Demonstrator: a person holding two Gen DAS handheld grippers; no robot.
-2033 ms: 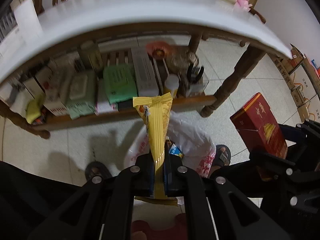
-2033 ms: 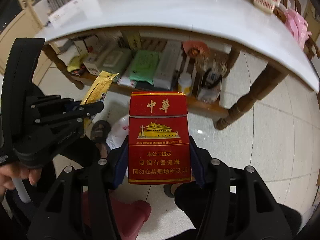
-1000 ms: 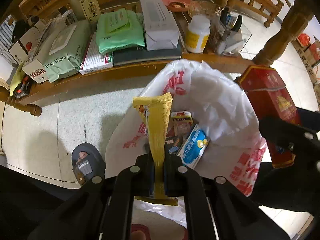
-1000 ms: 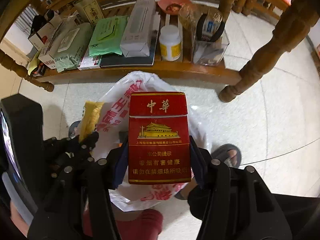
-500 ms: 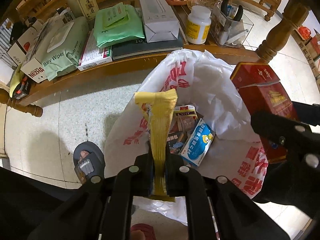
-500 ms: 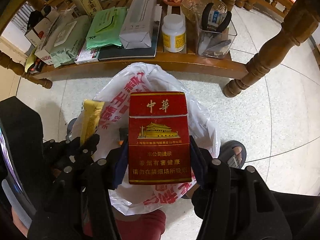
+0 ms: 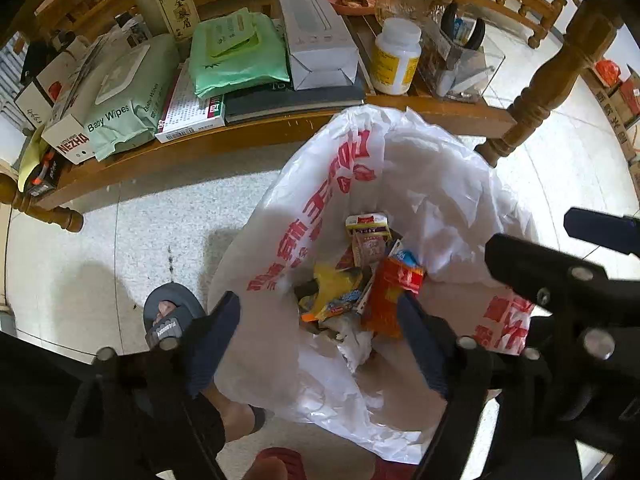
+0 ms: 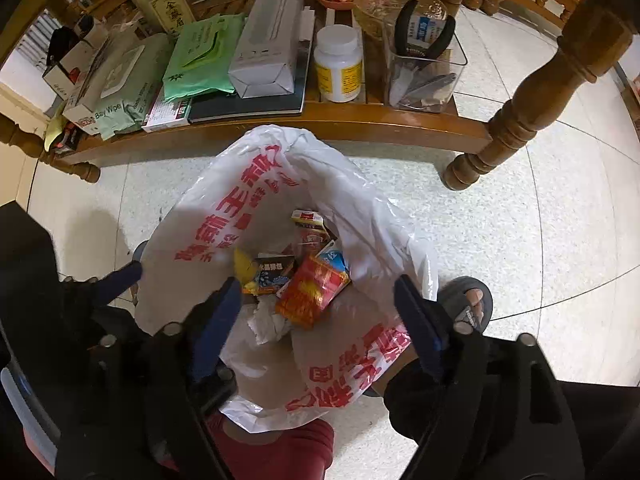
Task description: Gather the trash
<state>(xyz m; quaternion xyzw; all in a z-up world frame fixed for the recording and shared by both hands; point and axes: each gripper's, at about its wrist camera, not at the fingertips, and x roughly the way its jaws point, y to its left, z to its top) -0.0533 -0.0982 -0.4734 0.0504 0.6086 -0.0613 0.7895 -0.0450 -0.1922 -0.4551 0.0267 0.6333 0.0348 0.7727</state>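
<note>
A pale speckled tile floor (image 8: 520, 240) spreads under even indoor light. A low wooden shelf (image 8: 280, 124) with turned legs (image 8: 516, 120) carries a baby-wipes pack (image 7: 128, 108), a white box (image 7: 316, 36), a pill bottle (image 8: 338, 64) and a clear container (image 8: 424, 68).

Black gripper frames with silver screws, dark blue fingers (image 8: 216, 322); bare toes in grey slippers (image 7: 172, 316)
</note>
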